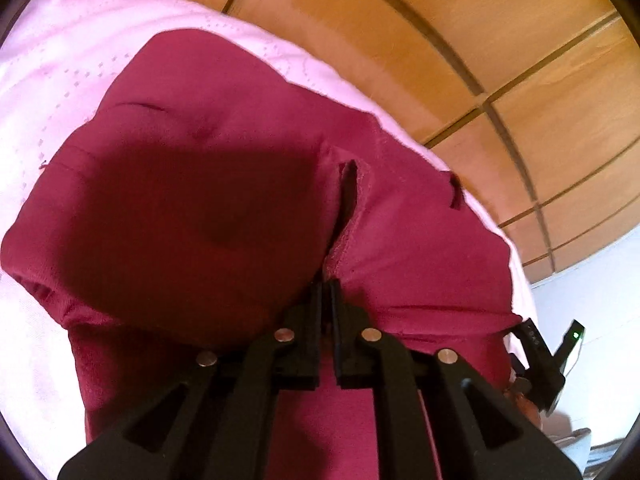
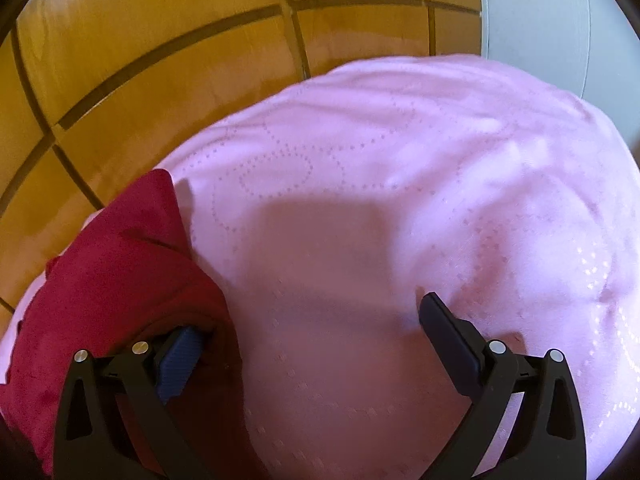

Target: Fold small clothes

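Pink bedspread (image 2: 400, 160), one maroon garment (image 1: 200, 200), left gripper (image 1: 329, 286) jaws pinching it, right gripper (image 2: 308, 328) jaws apart.

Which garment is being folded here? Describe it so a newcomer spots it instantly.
Find the pale pink bedspread in front of the wooden panels. On it lies a dark red garment, pinched by the left gripper: the only deep-coloured cloth there.

A home bedroom: pink quilted bedspread (image 2: 400, 160) (dotted stitching) beside wooden wardrobe panels (image 1: 480, 40).
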